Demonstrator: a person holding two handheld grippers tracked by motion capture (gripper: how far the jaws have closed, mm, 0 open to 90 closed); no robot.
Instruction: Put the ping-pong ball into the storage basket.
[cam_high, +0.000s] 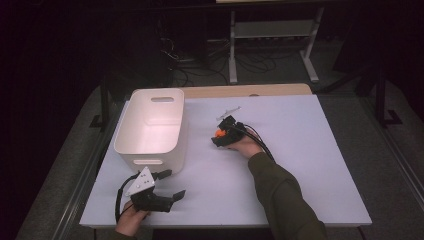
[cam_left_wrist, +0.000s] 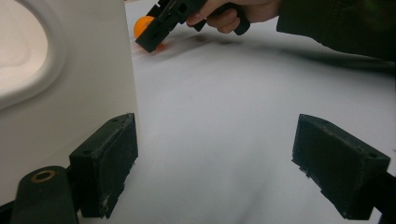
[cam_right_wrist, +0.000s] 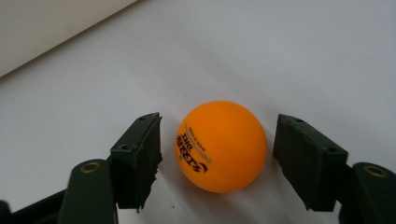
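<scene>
- Orange ball (cam_right_wrist: 221, 146) rests on the white table (cam_high: 300, 150), near the table's middle, at about 3 o'clock from the white bin (cam_high: 152, 127) and well apart from it.
- Dark print marks the ball's side.
- Right gripper (cam_right_wrist: 217, 158) straddles the ball: one jaw at its 9 o'clock, the other at its 3 o'clock. A thin gap shows on each side, so the pads do not yet press; nothing is held.
- Right hand (cam_high: 246, 145) holds this gripper low to the table.
- Left gripper (cam_left_wrist: 215, 163) stands at 6 o'clock from the bin, just beside its near wall, jaws wide apart with only bare table between them.
</scene>
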